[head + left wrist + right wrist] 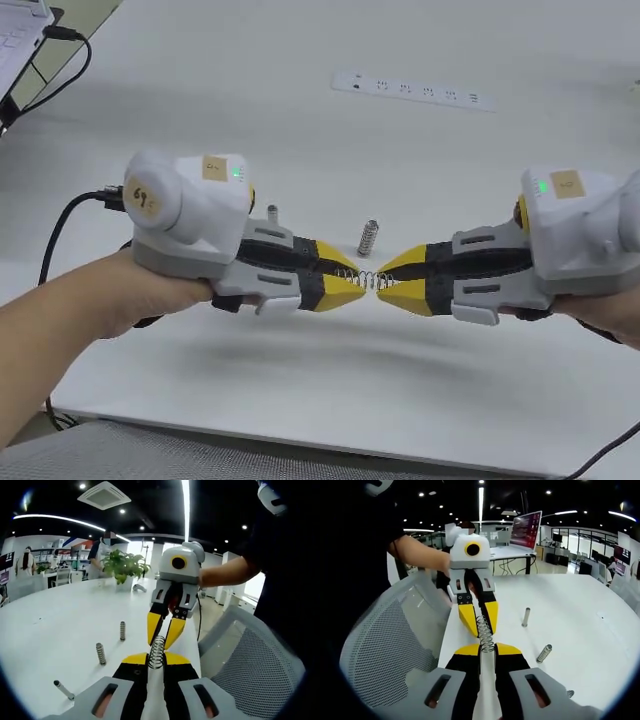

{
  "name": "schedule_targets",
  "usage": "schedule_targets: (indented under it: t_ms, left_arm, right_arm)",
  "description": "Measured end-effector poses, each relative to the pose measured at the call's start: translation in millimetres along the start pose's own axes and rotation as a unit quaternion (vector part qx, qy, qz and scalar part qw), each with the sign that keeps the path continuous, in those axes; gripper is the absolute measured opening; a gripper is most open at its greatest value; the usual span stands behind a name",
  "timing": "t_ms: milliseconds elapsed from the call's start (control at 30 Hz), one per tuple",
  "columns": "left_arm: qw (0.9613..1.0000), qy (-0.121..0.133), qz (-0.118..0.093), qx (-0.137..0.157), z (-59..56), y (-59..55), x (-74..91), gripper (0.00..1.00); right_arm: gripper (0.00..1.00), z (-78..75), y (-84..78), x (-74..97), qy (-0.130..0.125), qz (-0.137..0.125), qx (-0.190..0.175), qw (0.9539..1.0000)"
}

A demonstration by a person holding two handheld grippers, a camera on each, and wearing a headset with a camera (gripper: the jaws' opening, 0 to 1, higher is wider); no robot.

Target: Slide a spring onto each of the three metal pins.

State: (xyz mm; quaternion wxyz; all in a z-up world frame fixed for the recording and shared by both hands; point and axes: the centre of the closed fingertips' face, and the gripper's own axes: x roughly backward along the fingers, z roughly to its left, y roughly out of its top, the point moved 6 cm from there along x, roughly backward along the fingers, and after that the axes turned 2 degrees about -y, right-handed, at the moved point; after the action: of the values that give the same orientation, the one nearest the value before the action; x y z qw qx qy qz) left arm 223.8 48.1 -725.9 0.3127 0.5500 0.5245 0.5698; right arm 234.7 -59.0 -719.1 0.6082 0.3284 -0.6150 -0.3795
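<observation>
Springs are sitting on and above a white table [300,120]. Over its near side the left gripper [362,283] and right gripper [386,287] are meeting tip to tip, each clamping one end of a spring [371,278] stretching between them. Two upright springs [101,653] are standing beyond, in line with a bare pin [64,690].

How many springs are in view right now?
3. One spring is pinched between the left gripper and right gripper tips. A second spring stands on the table. A likely third spring, farther off, is too small to confirm.
</observation>
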Motion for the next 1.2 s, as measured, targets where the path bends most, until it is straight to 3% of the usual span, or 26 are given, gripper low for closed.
schedule_targets:
  t_ms: [367, 433, 500, 633, 733, 767, 967, 1200]
  left_arm:
    - [1.0, 0.0, 0.002, 0.008, -0.3, -3.7, 2.6, 0.03]
    - [1.0, -0.001, 0.006, 0.006, -0.6, -4.9, 2.4, 0.03]
    - [0.9999, -0.002, 0.012, 0.004, -1.9, -7.0, 1.3, 0.03]
    - [0.9997, 0.003, 0.022, -0.007, -1.9, -8.5, -0.6, 0.03]
    - [0.9996, 0.001, 0.026, -0.009, -3.0, -9.8, -1.5, 0.03]
    - [0.9996, 0.003, 0.028, -0.01, -2.7, -10.3, -1.2, 0.03]
    - [0.9995, -0.004, 0.03, -0.011, -3.5, -9.9, -6.1, 0.03]
    - [0.9997, -0.003, 0.023, -0.011, -0.3, -3.6, -8.6, 0.03]
  right_arm:
    - [0.07, 1.4, 10.1, 4.2, 0.003, -0.015, 0.01, 0.9998]
    - [0.07, 2.4, 14.0, 5.6, 0.005, -0.025, 0.008, 0.9996]
    - [0.07, 5.2, 25.8, 5.9, 0.012, -0.066, -0.014, 0.9976]
    - [0.07, 6.7, 27.8, 2.7, 0.008, -0.06, 0.0, 0.9982]
    - [0.08, 8.4, 30.1, 0.5, 0.007, -0.074, -0.01, 0.9972]
    - [0.07, 9.7, 34.7, -0.5, 0.006, -0.096, -0.025, 0.9951]
    - [0.07, 12.3, 39.7, -7.1, -0.001, -0.104, -0.021, 0.9944]
    - [0.07, 12.0, 45.9, -10.0, -0.011, -0.137, -0.04, 0.9897]
